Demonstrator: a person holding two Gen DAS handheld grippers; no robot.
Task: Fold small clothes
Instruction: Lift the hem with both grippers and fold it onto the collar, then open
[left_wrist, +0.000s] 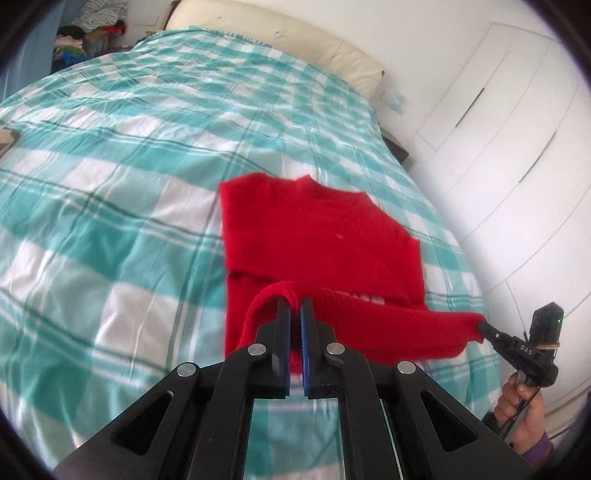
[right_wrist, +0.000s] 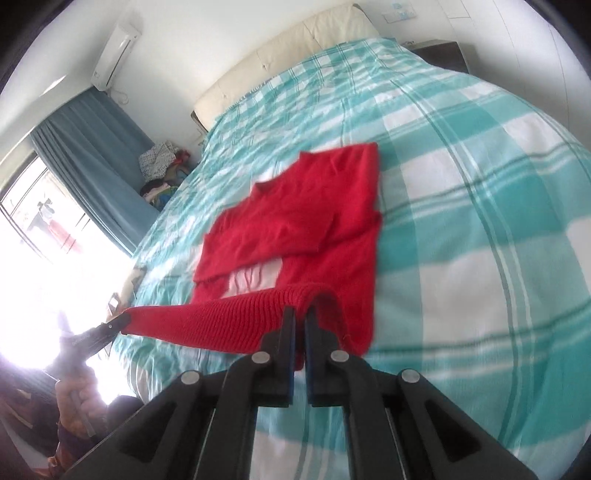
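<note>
One red sweater (left_wrist: 317, 236) lies on one checked bedspread (left_wrist: 110, 184), its collar toward 12 o'clock. Two grippers hold its lifted hem: the left gripper (left_wrist: 294, 306) clamps one corner, the right gripper (right_wrist: 300, 315) the other, the ribbed edge stretched between them.

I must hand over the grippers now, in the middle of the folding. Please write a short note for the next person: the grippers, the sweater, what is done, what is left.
Left gripper: shut on the bottom hem of the red sweater, at one corner.
Right gripper: shut on the same hem, at the other corner.
Sweater: collar end lies on the checked bedcover; the hem is lifted and stretched between the two grippers.
Done: sleeves look folded in across the body.
Left: bring the hem forward to the collar, lay it down, release, smooth.
</note>
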